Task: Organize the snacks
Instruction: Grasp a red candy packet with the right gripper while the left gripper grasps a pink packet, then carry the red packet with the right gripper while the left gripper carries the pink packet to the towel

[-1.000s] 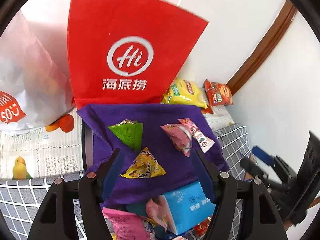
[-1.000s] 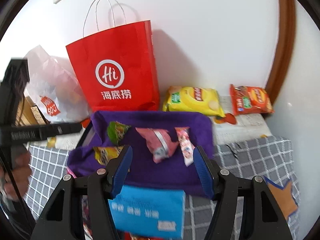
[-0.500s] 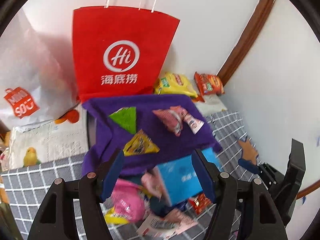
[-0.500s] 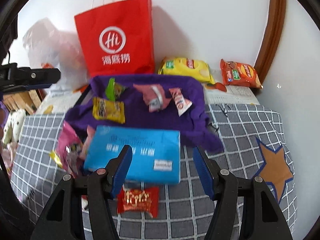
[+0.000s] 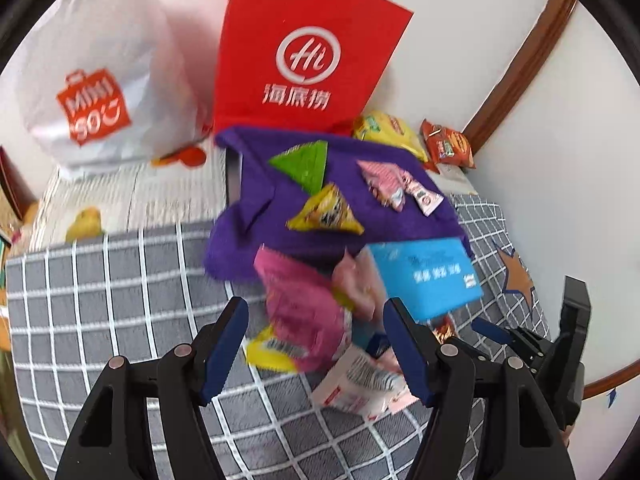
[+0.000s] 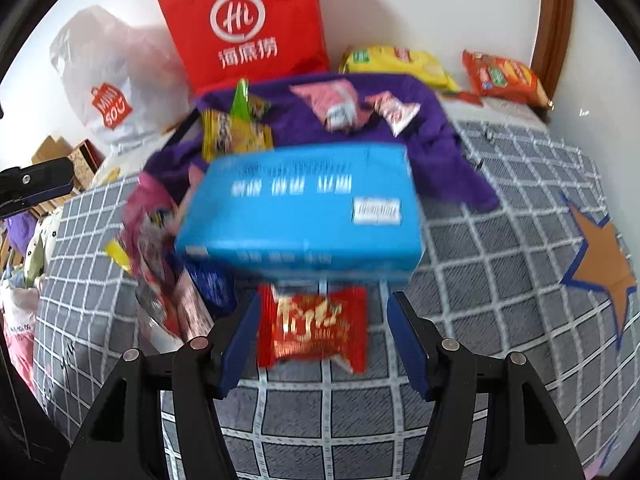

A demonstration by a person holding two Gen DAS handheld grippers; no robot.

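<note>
Snacks lie heaped on a grey checked cover. My left gripper (image 5: 316,320) is open above a pink packet (image 5: 304,312) and a yellow packet (image 5: 272,350); a white-and-red packet (image 5: 360,384) lies by its right finger. My right gripper (image 6: 322,320) is open over a red wrapped snack (image 6: 314,326), with its pads apart from it. Just beyond lies a blue box (image 6: 308,212). A purple cloth (image 6: 436,136) behind carries a green packet (image 5: 304,166), a yellow triangular packet (image 5: 326,212) and pink packets (image 5: 386,184). The right gripper (image 5: 516,332) also shows at the left wrist view's right edge.
A red paper bag (image 5: 308,52) and a white plastic bag (image 5: 92,92) stand against the wall. A yellow chip bag (image 6: 394,62) and an orange chip bag (image 6: 504,78) lie at the back right. A brown star patch (image 6: 600,256) marks the cover. Boxes (image 6: 60,156) sit far left.
Both grippers have drawn back from the purple cloth and sunk toward the near pile. The red snack has come between the right fingers. The pink and yellow packets now lie under the left gripper.
</note>
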